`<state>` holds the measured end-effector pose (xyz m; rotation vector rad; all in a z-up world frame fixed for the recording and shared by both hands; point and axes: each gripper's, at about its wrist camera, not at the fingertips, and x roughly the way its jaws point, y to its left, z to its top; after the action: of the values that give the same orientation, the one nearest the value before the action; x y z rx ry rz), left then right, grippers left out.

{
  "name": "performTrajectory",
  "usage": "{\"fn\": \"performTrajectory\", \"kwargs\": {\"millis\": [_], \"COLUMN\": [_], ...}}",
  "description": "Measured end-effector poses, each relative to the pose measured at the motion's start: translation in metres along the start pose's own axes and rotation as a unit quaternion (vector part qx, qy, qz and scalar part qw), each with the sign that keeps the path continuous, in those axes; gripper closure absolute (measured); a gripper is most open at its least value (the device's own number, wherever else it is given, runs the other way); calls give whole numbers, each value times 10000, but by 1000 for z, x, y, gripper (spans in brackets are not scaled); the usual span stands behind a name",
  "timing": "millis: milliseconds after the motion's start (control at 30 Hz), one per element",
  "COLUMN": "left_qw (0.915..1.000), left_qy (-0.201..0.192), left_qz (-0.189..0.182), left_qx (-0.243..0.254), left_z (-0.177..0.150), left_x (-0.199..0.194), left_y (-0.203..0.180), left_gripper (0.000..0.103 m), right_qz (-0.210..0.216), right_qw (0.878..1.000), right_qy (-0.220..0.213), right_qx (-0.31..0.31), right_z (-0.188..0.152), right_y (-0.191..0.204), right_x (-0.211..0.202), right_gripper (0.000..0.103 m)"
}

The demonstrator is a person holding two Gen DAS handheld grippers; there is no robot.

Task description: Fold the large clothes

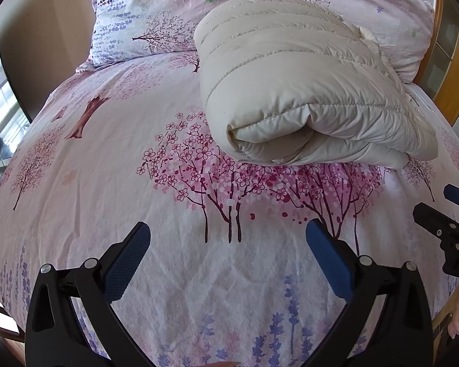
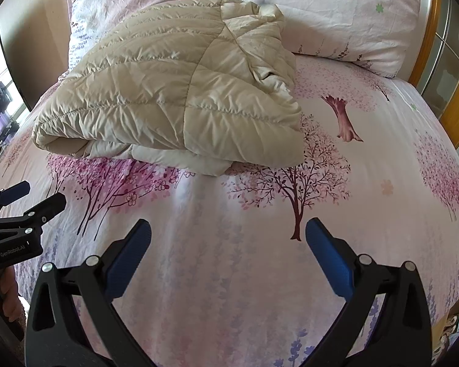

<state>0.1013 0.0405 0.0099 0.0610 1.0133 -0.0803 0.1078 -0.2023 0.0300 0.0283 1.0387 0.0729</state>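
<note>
The puffy cream coat (image 1: 303,91) lies folded in a bundle on the bed (image 1: 199,275), up at twelve o'clock from the left gripper (image 1: 228,244) and right gripper (image 2: 228,244), both wide open and empty, so I think only a last tidy tuck is needed.
</note>
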Motion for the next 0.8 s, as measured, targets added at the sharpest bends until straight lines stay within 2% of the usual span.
{"fn": "performTrajectory", "kwargs": {"millis": [800], "left_qw": [10000], "left_qy": [7], "left_qz": [-20], "left_qx": [-1], "left_z": [-1], "left_x": [2], "left_y": [0], "left_gripper": [1], "right_qz": [39], "right_qw": [10000], "right_qy": [30], "right_qx": [40], "right_z": [-2], "right_y": [5], "right_x": [2], "right_gripper": [2]}}
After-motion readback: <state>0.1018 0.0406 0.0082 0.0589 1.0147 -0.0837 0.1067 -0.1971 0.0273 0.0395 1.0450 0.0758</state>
